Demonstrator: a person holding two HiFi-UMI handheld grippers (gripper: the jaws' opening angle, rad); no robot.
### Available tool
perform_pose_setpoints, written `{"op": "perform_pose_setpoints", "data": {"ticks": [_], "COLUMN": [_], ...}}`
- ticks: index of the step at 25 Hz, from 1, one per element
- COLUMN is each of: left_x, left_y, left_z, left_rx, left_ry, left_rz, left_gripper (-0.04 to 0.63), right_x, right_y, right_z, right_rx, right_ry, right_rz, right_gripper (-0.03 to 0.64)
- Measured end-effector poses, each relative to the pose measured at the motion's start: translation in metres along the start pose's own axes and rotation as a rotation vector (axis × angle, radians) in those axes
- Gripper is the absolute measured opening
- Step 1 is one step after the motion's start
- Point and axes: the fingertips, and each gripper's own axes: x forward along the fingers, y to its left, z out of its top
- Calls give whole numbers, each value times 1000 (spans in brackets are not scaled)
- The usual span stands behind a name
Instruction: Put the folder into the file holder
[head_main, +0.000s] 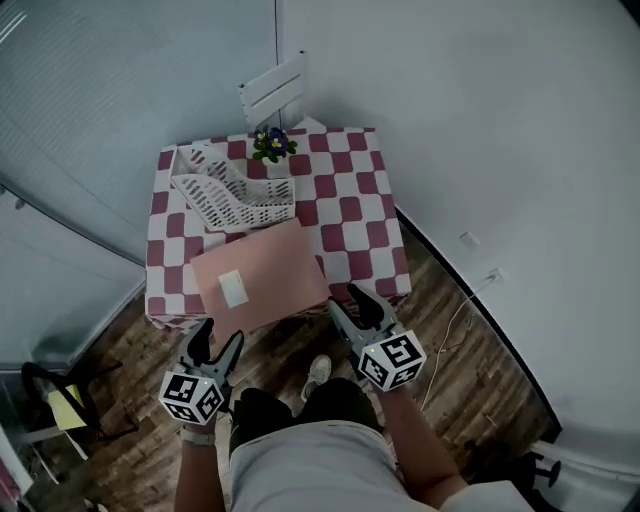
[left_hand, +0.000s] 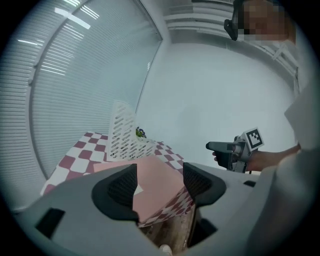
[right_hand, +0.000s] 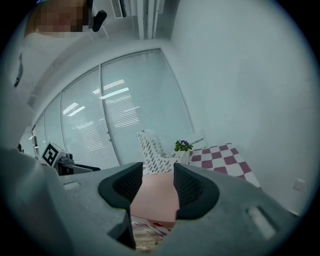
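Folder: pink folder (head_main: 258, 275) lies flat on the checkered surface (head_main: 350, 210), not yet picked up.
Holder: white file holder (head_main: 235, 190) stands at its 11 o'clock, without the folder.
Claws: left claw (head_main: 221, 332) and right claw (head_main: 347, 298) are spread and empty, so the whole job remains.

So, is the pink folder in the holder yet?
Out: the folder lies flat on the table, in front of the white file holder.

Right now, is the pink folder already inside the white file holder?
No, the pink folder lies flat on the checkered table, outside the white file holder.
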Motion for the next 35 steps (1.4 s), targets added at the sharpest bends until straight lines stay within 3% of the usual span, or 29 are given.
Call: {"op": "perform_pose_setpoints", "data": {"ticks": [7, 15, 21, 27, 35], "left_x": [-15, -21, -9, 16, 38], "left_y": [28, 69, 99, 116, 117], "left_z": [-33, -83, -117, -141, -155], "left_rx": [-98, -306, -495, -680, -806], "left_ry": [11, 2, -22, -31, -14], "left_rz": [170, 223, 156, 42, -95], "left_gripper": [284, 284, 284, 288, 319], "right_x": [36, 56, 56, 51, 47], "right_y": [-3, 14, 18, 20, 29], "right_z": [-19, -51, -83, -120, -176], "right_rx": [8, 5, 69, 238, 528], "right_ry": [87, 187, 248, 286, 308], "right_rz": [122, 162, 130, 78, 27], "right_gripper": [192, 192, 192, 202, 237]}}
